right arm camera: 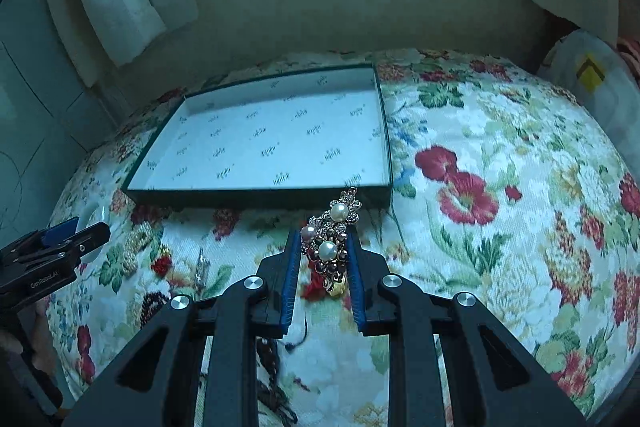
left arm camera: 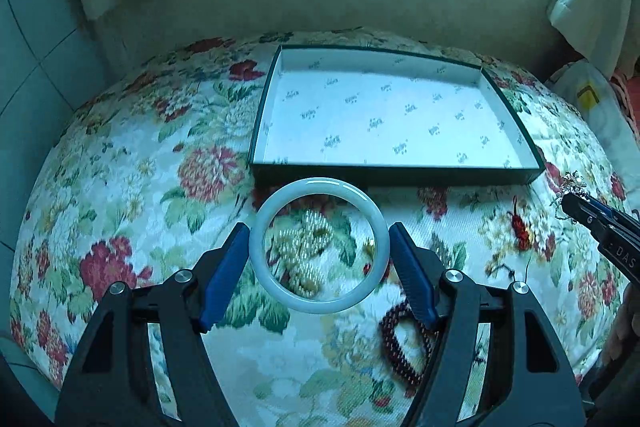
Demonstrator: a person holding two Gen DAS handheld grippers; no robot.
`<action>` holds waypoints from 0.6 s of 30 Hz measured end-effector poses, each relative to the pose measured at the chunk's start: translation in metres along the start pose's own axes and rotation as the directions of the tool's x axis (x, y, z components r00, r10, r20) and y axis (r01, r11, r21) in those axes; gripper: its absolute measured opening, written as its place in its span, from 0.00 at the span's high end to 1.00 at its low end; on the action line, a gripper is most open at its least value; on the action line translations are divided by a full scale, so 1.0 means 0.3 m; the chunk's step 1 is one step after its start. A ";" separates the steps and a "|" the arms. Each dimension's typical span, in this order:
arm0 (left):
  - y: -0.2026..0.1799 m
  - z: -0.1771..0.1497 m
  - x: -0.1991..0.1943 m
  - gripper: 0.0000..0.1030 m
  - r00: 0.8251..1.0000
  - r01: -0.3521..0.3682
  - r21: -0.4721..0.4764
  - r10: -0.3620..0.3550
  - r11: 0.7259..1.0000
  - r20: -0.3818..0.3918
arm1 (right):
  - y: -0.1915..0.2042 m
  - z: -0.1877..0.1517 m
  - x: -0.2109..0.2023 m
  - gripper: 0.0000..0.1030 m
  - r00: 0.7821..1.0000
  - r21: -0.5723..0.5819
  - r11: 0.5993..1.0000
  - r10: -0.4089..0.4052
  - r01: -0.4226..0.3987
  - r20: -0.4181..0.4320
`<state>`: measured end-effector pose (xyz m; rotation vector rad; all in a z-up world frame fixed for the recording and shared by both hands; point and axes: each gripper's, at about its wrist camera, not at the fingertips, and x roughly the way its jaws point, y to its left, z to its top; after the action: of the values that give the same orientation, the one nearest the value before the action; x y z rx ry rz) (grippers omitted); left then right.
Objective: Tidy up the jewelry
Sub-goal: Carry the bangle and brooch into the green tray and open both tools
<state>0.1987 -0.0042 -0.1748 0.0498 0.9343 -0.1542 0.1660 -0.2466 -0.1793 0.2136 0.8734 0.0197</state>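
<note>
My left gripper [left arm camera: 319,233] is shut on a pale jade bangle [left arm camera: 320,307], held above the floral tablecloth just in front of the shallow dark-green box [left arm camera: 394,175] with its white printed lining. My right gripper [right arm camera: 323,241] is shut on a pearl and rhinestone brooch [right arm camera: 332,239], held near the box's front right corner [right arm camera: 376,195]. A pearl bead piece [left arm camera: 308,251] lies on the cloth under the bangle and shows in the right wrist view [right arm camera: 134,247]. A dark red bead bracelet [left arm camera: 404,347] lies at the lower right, also seen in the right wrist view [right arm camera: 154,303].
A red tassel charm [left arm camera: 520,227] lies on the cloth to the right. A small silver piece [right arm camera: 202,267] lies left of my right gripper. A white bag with a yellow mark [right arm camera: 592,79] stands off the table's far right. Curtains and a wall are behind.
</note>
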 end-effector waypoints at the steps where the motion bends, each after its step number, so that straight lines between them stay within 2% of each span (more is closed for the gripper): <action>1: -0.002 0.036 0.008 0.32 1.000 -0.001 0.003 0.001 1.000 0.012 | 0.005 0.031 0.003 0.78 1.000 -0.007 1.000 0.004 -0.004 0.014; 7: -0.016 0.239 0.089 0.32 0.997 -0.004 0.007 0.004 1.000 0.075 | 0.031 0.217 0.046 0.78 0.996 -0.029 0.999 0.023 -0.021 0.090; 10: -0.026 0.305 0.157 0.32 0.996 -0.002 0.005 0.001 1.000 0.084 | 0.051 0.269 0.094 0.78 0.993 -0.044 0.999 0.032 -0.027 0.110; 14: -0.035 0.329 0.286 0.32 0.999 0.010 0.007 -0.010 1.000 0.031 | 0.053 0.283 0.220 0.78 0.998 -0.051 0.998 0.044 -0.042 0.050; 18: -0.037 0.293 0.397 0.32 0.999 -0.004 0.024 0.005 1.000 -0.040 | 0.052 0.245 0.345 0.78 0.999 -0.057 0.998 0.039 -0.042 -0.038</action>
<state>0.3367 -0.0381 -0.2182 0.0769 0.9726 -0.1605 0.2899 -0.2337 -0.2091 0.1771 0.9036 0.0867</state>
